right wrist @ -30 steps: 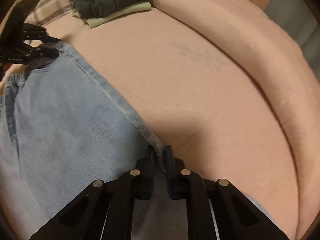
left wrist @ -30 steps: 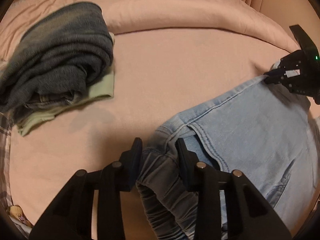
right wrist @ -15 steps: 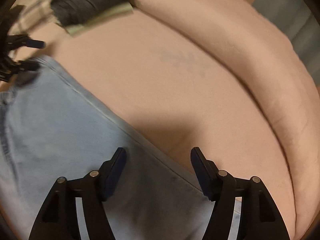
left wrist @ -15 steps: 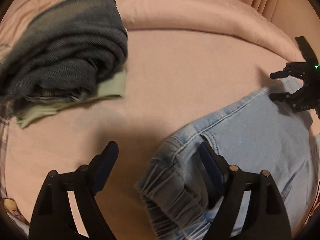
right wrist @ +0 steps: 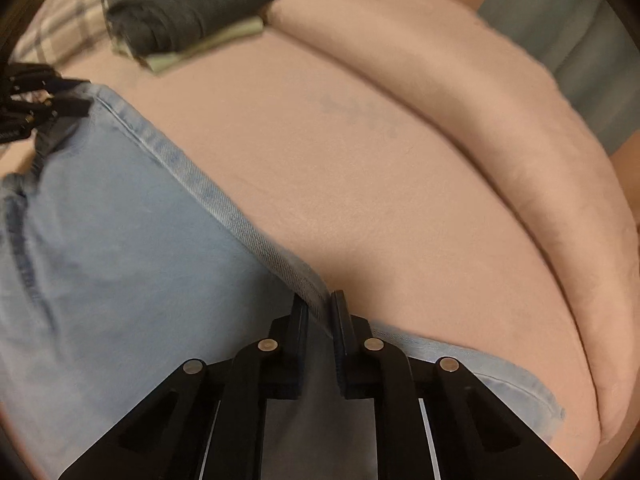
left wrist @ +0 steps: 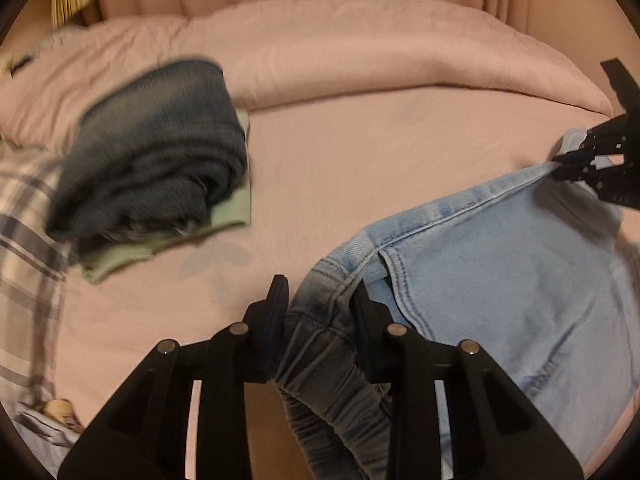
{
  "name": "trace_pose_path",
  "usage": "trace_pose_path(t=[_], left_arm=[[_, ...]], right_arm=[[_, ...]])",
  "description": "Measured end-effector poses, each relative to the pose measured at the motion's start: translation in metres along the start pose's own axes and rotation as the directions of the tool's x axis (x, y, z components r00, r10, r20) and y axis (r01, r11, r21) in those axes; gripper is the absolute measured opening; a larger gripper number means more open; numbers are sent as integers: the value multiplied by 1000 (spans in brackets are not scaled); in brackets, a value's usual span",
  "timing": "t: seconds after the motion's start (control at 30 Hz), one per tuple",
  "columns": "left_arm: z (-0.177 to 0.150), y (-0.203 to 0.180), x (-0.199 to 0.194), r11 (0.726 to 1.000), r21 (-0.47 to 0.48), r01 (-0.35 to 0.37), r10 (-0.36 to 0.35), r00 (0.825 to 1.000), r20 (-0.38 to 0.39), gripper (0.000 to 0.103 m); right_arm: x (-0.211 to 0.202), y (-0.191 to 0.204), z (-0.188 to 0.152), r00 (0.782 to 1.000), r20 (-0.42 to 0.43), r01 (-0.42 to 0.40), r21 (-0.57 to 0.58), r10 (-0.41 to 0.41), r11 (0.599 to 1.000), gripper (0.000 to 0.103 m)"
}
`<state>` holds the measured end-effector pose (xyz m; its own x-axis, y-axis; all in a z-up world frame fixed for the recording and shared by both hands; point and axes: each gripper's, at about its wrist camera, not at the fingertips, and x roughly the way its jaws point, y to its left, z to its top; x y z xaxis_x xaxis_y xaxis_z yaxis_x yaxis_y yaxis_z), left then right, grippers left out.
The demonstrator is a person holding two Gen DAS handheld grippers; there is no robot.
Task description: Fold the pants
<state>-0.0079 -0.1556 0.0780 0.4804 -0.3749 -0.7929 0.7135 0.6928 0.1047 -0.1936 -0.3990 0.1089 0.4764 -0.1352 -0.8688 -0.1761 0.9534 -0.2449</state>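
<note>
We grip the light-blue denim pants (left wrist: 500, 280) at two points on the pink bed (left wrist: 360, 152): our left gripper (left wrist: 320, 300) pinches the gathered elastic waistband between its fingers, while our right gripper (right wrist: 319, 312) clamps the seamed side edge. Beyond, a folded dark-grey garment (left wrist: 152, 164) rests on pale-green cloth (left wrist: 232, 212), beside a plaid pillow (left wrist: 24, 216).

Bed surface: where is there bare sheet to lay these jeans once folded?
The widest bare pink sheet lies between the folded clothes stack, the rolled pink duvet and the jeans. A narrower strip runs from that stack toward the left hand-held gripper. It is crowded around the stack by the plaid fabric, and where the right hand-held gripper clamps the jeans' edge.
</note>
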Motion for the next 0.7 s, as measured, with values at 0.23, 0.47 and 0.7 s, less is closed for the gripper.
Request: trace_pose_path(t=[0.23,0.47,0.7], left_arm=[[-10,-26,-62,993,95,-68,55,989,135,30],[-50,-48,-114,972,178,-151,104,963,250,30],[-116,-69,-127,952,260,-164,91,959,270,29]], right_arm=[[-91,23,-23,984,169,51,23,-55,998,12],[-126,50,-60,954,285,88,16,-89,996,12],[-116,129,-120,969,242,93,-151,-54,984,11]])
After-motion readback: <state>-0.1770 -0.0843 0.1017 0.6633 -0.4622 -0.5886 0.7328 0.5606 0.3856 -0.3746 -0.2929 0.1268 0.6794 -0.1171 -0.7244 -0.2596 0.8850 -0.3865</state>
